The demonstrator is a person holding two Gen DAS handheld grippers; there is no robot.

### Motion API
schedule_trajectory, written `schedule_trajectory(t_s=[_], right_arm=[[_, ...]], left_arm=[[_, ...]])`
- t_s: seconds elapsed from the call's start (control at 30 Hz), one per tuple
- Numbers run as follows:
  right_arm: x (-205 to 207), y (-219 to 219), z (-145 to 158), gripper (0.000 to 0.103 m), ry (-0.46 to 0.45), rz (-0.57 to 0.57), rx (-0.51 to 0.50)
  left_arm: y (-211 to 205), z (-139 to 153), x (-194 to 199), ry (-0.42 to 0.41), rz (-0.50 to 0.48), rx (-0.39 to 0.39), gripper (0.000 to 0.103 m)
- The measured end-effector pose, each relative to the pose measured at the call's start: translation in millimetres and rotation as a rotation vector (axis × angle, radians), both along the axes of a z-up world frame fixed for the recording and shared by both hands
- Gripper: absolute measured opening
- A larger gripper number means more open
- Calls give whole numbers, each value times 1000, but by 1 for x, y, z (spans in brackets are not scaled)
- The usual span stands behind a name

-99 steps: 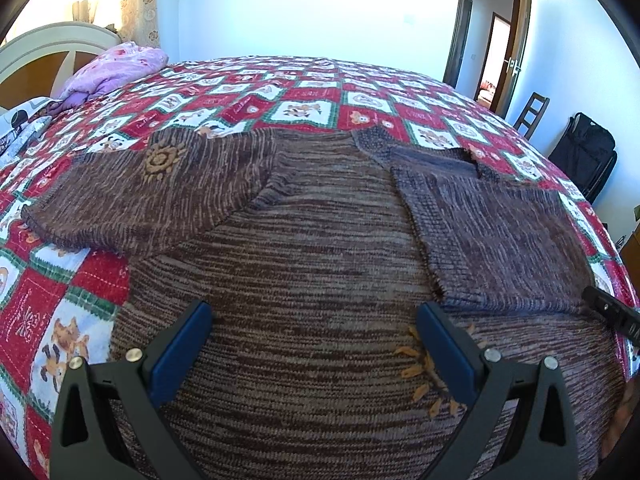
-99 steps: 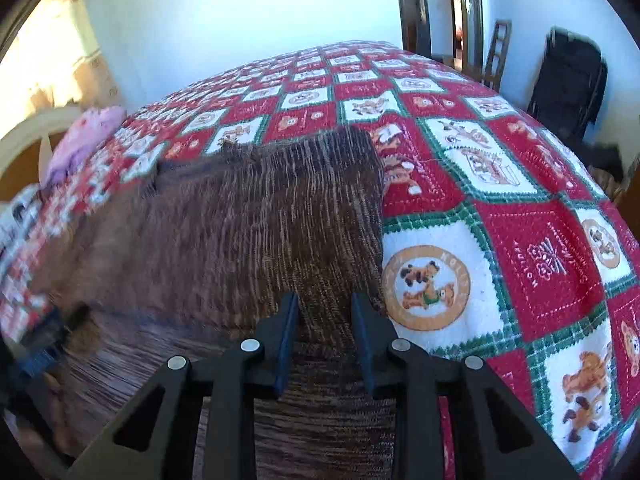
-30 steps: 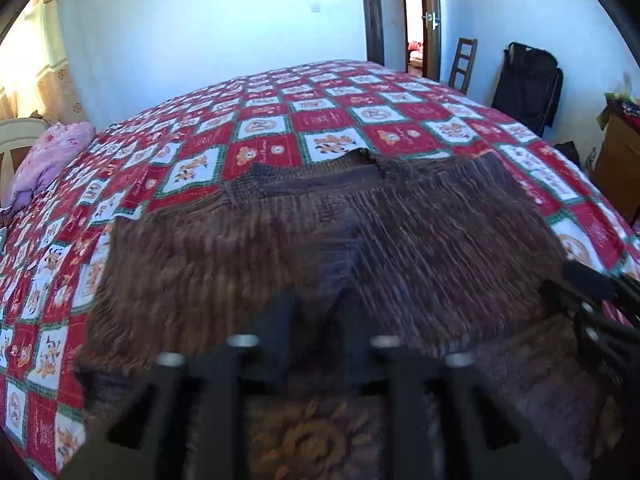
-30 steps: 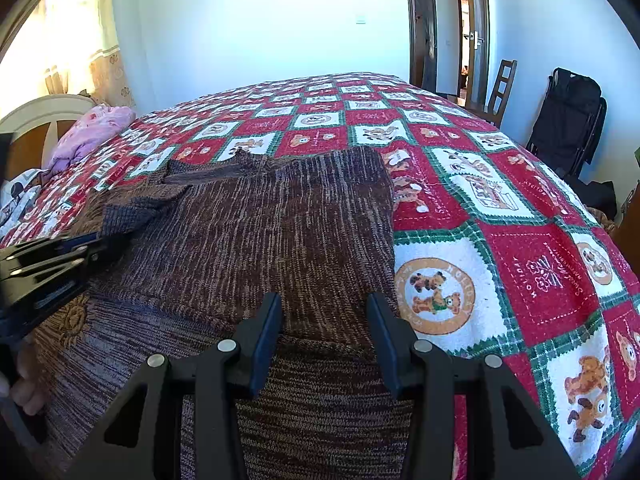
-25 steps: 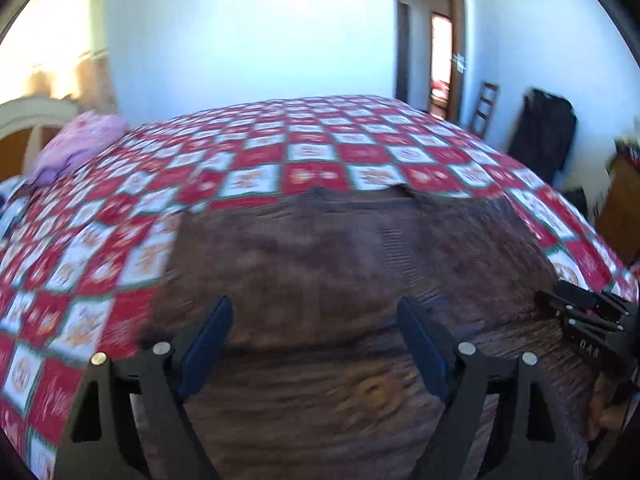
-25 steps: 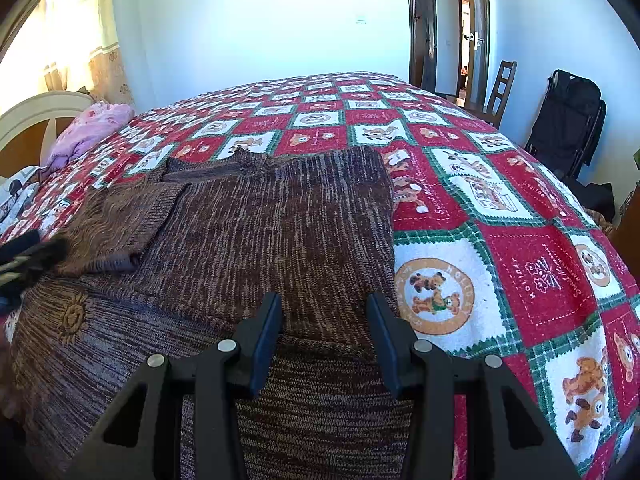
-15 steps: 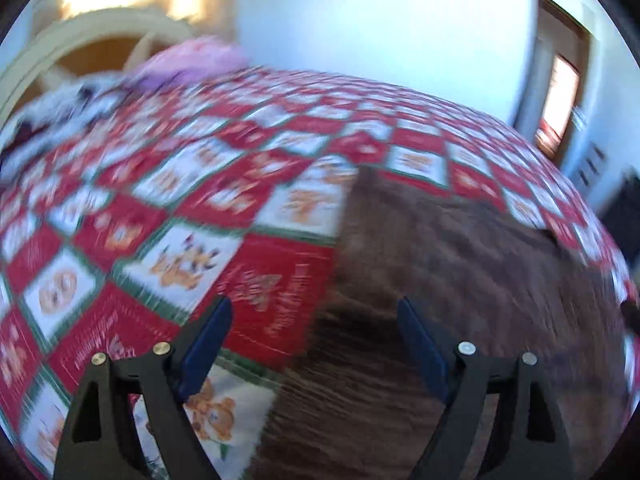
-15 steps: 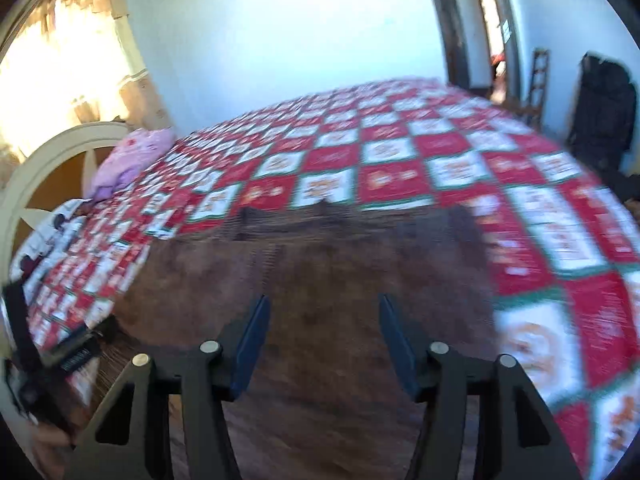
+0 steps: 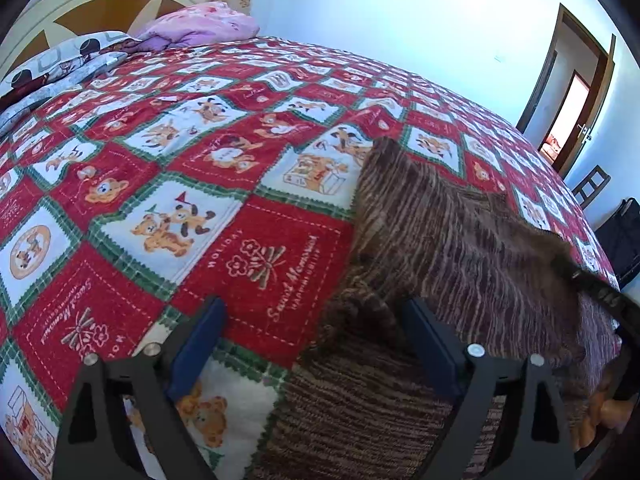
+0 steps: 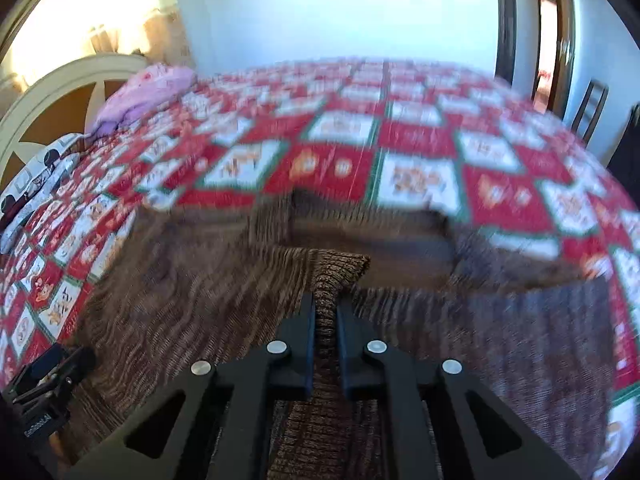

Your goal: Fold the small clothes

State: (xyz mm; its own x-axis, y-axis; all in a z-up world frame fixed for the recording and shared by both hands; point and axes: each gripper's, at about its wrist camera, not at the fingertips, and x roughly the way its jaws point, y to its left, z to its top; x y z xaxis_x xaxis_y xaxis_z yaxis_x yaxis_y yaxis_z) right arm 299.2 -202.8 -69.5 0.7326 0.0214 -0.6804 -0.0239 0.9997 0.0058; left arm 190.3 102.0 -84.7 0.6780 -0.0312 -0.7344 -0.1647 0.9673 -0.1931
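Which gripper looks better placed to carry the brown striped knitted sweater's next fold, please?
Probably right: the right gripper is shut on the brown striped knitted sweater; the left gripper, jaws just opened, holds nothing.

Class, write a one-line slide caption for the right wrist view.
Right tongs shut on a fold of the brown sweater over the patchwork bedspread.

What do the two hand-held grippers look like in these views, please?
Both are matte black frames with triangular cut-outs and round silver bolt heads. The left hand-held gripper carries dark blue pads on the inner faces of its fingers; the right hand-held gripper shows the same. No cables or sleeves are visible.
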Motion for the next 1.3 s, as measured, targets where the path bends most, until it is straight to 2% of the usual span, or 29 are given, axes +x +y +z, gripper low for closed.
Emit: schedule_trajectory(t_s=[0.07,0.13,0.27,0.33,0.37,0.43,0.47,0.53,0.6,0.67,0.73,0.87,0.97,1.13,1.2,1.3], right_arm=[[-11,-1,14,9,-80,-15,-34],[-11,-3,15,9,-101,-35,-72],[15,-6,-17,10,58,-26,-72],[10,-18,-4,14,31,-45,-11],[0,-25,9,14,-15,-77,25],[-22,-31,28,14,-85,-90,54],[-32,-28,32,14,-89,-79,51],[-49,-15,30,14,-57,-30,25],[-65,3,15,14,-5,54,-10],[-69,15,-13,14,88,76,-70],[-80,10,-23,18,65,54,-31],[-91,-13,-15,20,157,-43,107],[-131,-7,9,23,64,-76,128],[-190,5,21,42,-31,-60,138],[-209,11,22,45,-65,-41,126],[-230,19,22,45,-94,-15,119]], left_arm=[[-1,0,1,0,1,5,94],[-2,0,1,4,-1,16,95],[-4,-1,2,5,-1,28,95],[-3,-1,1,3,-1,21,95],[-3,-1,1,1,-2,17,95],[-3,-1,1,2,-3,19,96],[-4,-1,1,2,-3,23,96],[-4,-1,2,2,-3,25,96],[-5,-2,2,2,-4,25,96],[-4,-2,2,2,-5,22,97],[-4,-2,3,4,-13,14,100],[-4,-2,6,7,-33,-4,103],[3,0,-1,-20,-57,-61,103],[25,19,-38,-27,-186,-149,103],[36,31,-68,-68,-237,-123,103],[54,42,-120,-106,-305,10,103]])
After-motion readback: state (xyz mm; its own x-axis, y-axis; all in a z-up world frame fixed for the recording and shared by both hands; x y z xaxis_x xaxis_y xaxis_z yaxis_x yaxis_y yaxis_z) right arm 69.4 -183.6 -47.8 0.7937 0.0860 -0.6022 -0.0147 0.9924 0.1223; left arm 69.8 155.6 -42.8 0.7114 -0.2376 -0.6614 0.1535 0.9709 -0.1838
